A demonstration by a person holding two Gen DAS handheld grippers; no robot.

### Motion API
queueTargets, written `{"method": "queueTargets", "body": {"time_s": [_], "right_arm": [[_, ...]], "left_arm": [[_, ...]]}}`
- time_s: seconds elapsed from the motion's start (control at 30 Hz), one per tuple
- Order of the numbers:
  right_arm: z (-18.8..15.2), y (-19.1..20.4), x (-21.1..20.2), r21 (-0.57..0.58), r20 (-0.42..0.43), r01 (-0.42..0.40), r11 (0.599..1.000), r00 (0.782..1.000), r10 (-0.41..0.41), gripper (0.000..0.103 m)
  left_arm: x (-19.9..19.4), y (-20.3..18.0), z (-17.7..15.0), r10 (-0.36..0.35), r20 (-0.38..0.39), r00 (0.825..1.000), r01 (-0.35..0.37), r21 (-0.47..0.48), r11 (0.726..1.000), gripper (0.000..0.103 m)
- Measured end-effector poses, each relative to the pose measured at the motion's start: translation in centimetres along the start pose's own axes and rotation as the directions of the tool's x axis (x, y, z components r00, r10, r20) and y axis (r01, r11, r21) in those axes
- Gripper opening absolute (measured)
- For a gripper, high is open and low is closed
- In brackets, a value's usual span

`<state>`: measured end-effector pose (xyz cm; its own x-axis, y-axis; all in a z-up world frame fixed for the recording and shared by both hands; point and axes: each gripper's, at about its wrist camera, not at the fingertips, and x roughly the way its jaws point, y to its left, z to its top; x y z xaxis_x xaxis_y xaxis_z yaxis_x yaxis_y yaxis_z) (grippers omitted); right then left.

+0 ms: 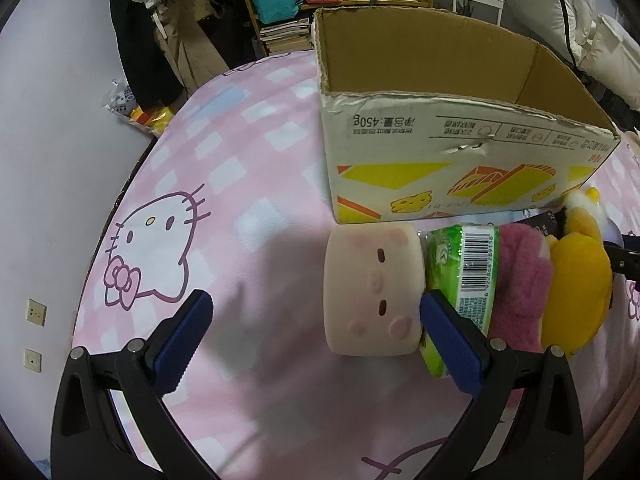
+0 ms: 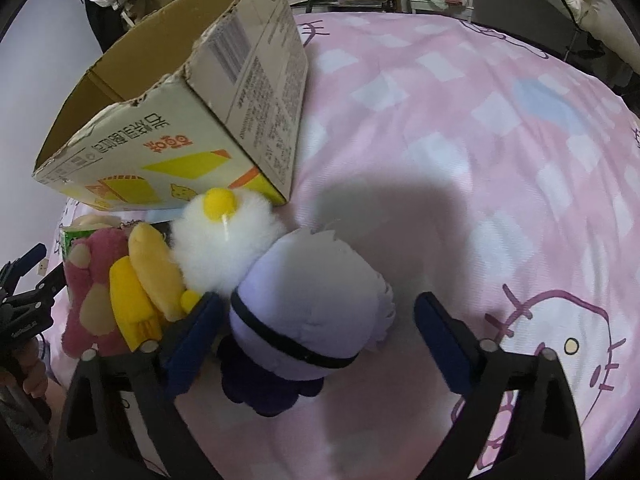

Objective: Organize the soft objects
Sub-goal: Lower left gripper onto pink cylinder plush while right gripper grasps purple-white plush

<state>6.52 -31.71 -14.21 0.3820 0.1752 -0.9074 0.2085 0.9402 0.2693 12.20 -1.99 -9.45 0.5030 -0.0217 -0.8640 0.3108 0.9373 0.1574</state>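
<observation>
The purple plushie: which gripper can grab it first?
Probably the right gripper. Its open jaws already straddle the purple plushie, while the left gripper is by the pink block toy.

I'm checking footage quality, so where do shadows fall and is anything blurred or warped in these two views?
Left wrist view: a soft grey shadow lies on the pink bedsheet left of the cream plush block, and the fisheye bends the cardboard box. Right wrist view: a broad shadow falls right of the lavender plush; edges look slightly soft.

Pink-and-white checked bedsheet (image 1: 248, 184), lavender plush (image 2: 312, 304), green packet (image 1: 464, 264).
</observation>
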Motion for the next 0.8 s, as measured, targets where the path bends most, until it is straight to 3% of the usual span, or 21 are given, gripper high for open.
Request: {"method": "queueTargets", "body": {"time_s": [0.33,0.47,0.53,0.63,0.77,0.8], "right_arm": [[-0.9,0.2,-0.8,0.014,0.002,-0.03,0.999,1.0,0.03,0.094],[-1.0,0.6,-0.3,0.004,-0.01,-0.039,0.999,0.999,0.039,0.082],[-0.9,1.0,0.0,-0.014,-0.014,-0.023,1.0,1.0,0.023,0.082],[-1.0,1.4,0.3,-0.026,-0.019,-0.006,1.0,1.0,0.005,0.082],[-1.1,1.4,0.5,-0.033,-0.028,0.008,0.999,1.0,-0.009,0.08],[-1.1,1.4,0.6,-0.033,-0.028,0.013,0.999,1.0,-0.014,0.078]], "left_arm": [[-0.3,-0.8,-0.1,-0.001,0.016,1.0,0.001,0.034,0.999,0.102],[0.0,-0.5,0.1,-0.012,0.015,1.0,0.012,0.011,1.0,0.102],[0.3,-0.3,0.1,-0.027,0.014,1.0,0.027,0.0,1.0,0.101],[0.5,0.1,0.0,-0.096,0.008,0.995,0.097,-0.02,0.995,0.082],[1.0,0.2,0.1,-0.112,0.007,0.994,0.113,-0.033,0.993,0.08],[1.1,0.2,0.1,-0.119,0.007,0.993,0.119,-0.034,0.992,0.074]]}}
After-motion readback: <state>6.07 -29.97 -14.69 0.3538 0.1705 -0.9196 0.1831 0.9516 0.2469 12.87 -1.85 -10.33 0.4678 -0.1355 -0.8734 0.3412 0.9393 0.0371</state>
